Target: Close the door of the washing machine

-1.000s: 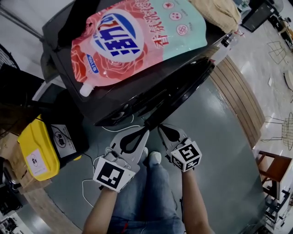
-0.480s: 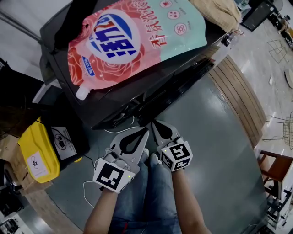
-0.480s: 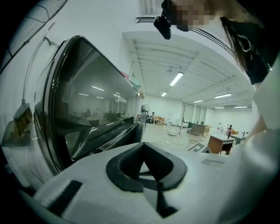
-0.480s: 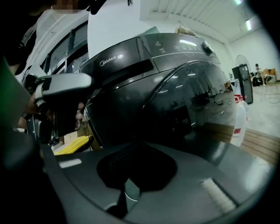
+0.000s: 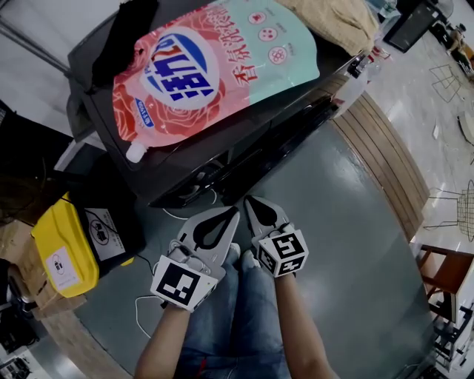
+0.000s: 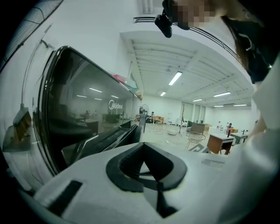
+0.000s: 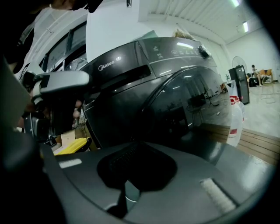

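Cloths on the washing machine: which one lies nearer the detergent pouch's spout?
The black cloth, alongside the spout end of the pouch; the beige cloth lies past the opposite end.

The detergent pouch (image 5: 215, 70) is cut by the head view's top edge; the door (image 5: 289, 137) shows only edge-on.

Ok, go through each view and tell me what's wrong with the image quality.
Head view: dim overall, though the detergent pouch reads sharply. Left gripper view: strong fisheye bending, ceiling lights mirrored in the washing machine door. Right gripper view: underexposed, foreground nearly black, corners vignetted.
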Available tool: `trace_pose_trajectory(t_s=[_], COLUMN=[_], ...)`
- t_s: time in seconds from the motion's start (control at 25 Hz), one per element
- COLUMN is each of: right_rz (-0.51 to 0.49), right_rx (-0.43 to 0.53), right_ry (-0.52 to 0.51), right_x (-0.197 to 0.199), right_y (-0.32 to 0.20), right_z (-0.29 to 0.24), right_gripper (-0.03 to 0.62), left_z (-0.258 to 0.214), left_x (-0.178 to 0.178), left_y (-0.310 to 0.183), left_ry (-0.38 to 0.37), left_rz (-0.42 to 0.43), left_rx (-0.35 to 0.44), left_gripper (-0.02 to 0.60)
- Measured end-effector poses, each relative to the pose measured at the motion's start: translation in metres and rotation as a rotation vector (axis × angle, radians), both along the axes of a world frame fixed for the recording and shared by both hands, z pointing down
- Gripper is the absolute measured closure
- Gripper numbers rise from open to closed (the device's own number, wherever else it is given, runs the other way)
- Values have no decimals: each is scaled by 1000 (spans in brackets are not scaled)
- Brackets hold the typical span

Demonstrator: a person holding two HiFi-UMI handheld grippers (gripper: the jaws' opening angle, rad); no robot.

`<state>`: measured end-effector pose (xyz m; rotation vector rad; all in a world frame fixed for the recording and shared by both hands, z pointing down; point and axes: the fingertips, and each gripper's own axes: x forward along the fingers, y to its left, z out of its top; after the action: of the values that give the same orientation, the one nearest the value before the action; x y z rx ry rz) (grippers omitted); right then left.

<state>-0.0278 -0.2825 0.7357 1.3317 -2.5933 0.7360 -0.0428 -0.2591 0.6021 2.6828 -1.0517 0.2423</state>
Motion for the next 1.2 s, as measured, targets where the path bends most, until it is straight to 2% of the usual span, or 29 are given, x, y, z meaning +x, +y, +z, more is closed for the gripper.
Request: trace_pose_trajectory(t_s=[0.24, 0.52, 0.92, 1.2], right_rz=[71, 169, 291, 373], right_rx=[44, 135, 364, 555], right_ry=[5, 26, 101, 137], right_x=[33, 85, 167, 202], right_y=[-6, -15, -23, -37], right_z=[-51, -154, -333, -441], right_gripper=[582, 582, 582, 582], left_z=[-37, -123, -267, -338], left_x=[12, 43, 94, 111], left_y=[-3, -12, -40, -69], left_ry=[-11, -3, 2, 19], left_rz=[23, 69, 150, 170], left_rx=[23, 94, 297, 405], left_gripper=[583, 583, 583, 583])
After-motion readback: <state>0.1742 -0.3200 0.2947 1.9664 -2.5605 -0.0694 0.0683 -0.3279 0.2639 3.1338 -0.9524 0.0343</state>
